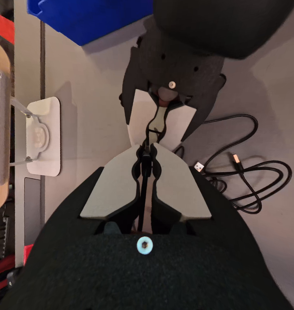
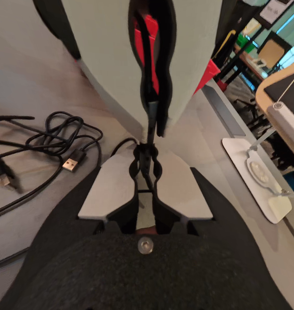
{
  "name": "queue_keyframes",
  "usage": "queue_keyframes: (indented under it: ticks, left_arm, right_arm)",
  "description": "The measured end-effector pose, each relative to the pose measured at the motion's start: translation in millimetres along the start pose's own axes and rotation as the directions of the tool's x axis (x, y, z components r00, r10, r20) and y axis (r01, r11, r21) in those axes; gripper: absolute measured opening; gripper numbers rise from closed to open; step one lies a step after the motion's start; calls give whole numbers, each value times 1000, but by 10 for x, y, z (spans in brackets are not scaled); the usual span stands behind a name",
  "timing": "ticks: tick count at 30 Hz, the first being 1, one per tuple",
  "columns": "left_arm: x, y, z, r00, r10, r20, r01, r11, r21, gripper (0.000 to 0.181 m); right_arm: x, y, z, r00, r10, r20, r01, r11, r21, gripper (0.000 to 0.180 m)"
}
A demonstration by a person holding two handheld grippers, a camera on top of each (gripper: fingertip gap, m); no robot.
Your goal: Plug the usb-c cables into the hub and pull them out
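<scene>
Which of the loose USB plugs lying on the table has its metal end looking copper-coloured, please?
The black-bodied plug farther right; the plug beside it shows a white face with dark dots.

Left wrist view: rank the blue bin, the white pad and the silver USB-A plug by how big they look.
1. Blue bin, largest, though cut off by the frame's top edge.
2. White pad.
3. USB-A plug, smallest.
All rest on the desk at different distances from the camera, so true sizes may differ.
</scene>
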State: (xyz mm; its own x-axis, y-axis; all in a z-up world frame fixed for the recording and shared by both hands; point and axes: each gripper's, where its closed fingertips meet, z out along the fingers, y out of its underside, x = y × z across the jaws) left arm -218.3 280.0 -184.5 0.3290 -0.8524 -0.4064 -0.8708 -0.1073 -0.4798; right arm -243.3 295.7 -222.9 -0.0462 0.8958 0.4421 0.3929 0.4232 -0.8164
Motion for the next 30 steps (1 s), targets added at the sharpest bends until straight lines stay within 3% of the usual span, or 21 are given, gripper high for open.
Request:
queue_keyframes:
  ticks: [3,7,11,21,25,30]
  left_arm:
    - [-11,79,-53,993,48,106,-47,999,-14,9]
    - [-38,139,-146,978,61,200,-57,998,-24,22]
    - [-26,107,-214,968,103,228,-110,994,17,23]
    - [55,-3,-243,892,341,297,-363,932,21,10]
    - [-5,-68,-257,875,331,353,-358,934,14,10]
    - [-262,-105,-163,805,265,531,-306,952,-13,10]
  right_arm:
    - [121,2,-77,993,-78,-86,76,997,-19,10]
    - [243,-49,-180,899,-377,-222,350,925,-150,10]
    - [263,-145,-245,852,-454,-260,419,890,-178,10]
    - [125,-302,-366,904,-388,-177,385,921,-50,9]
    - [187,-323,-410,922,-342,-180,349,937,7,10]
    - [409,-360,-614,966,-130,-225,146,988,56,12]
